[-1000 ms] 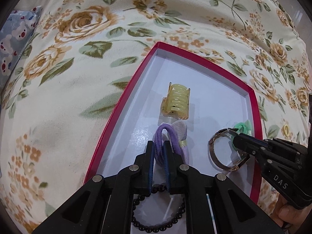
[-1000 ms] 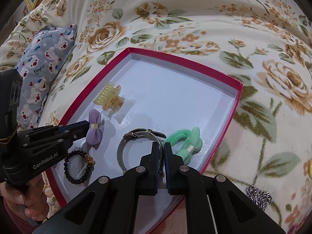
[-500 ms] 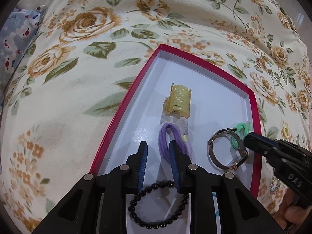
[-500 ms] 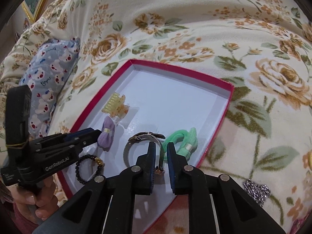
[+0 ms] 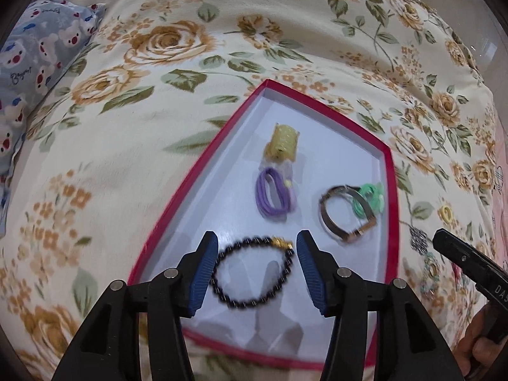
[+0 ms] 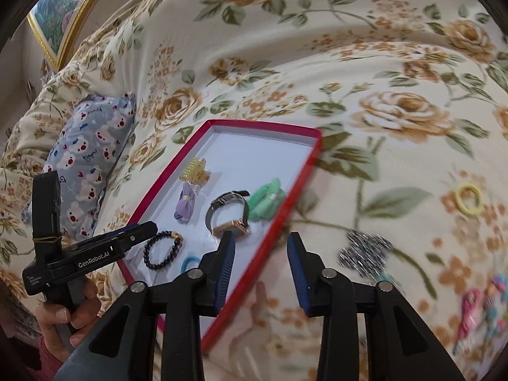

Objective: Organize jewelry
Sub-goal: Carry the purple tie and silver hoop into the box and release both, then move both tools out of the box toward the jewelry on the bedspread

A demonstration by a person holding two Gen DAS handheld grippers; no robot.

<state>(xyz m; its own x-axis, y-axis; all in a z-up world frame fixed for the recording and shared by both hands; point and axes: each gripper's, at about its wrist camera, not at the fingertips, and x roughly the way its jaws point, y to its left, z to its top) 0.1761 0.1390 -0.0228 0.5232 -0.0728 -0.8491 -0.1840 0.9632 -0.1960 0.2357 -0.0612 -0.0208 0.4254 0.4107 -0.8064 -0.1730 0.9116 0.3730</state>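
A red-rimmed tray (image 5: 197, 171) (image 6: 304, 171) lies on the floral bedspread. In it lie a yellow hair claw (image 5: 283, 142) (image 6: 194, 169), a purple hair tie (image 5: 273, 195) (image 6: 184, 205), a watch (image 5: 344, 214) (image 6: 227, 211), a green hair tie (image 5: 370, 198) (image 6: 266, 198), a black bead bracelet (image 5: 254, 274) (image 6: 162, 249) and a blue hair tie (image 6: 190, 262). My left gripper (image 5: 257, 263) is open and empty above the bracelet. My right gripper (image 6: 261, 265) is open and empty over the tray's right rim.
On the bedspread right of the tray lie a silver glitter piece (image 6: 365, 252) (image 5: 418, 240), a yellow ring tie (image 6: 469, 202) (image 5: 446, 213) and colourful clips (image 6: 476, 304). A bear-print pillow (image 6: 85, 155) (image 5: 35, 63) lies to the left. A framed picture (image 6: 60, 9) stands behind.
Both grippers opened and drew back from the tray. The left let go of the purple hair tie and the right let go of the watch; both items now lie in the tray.
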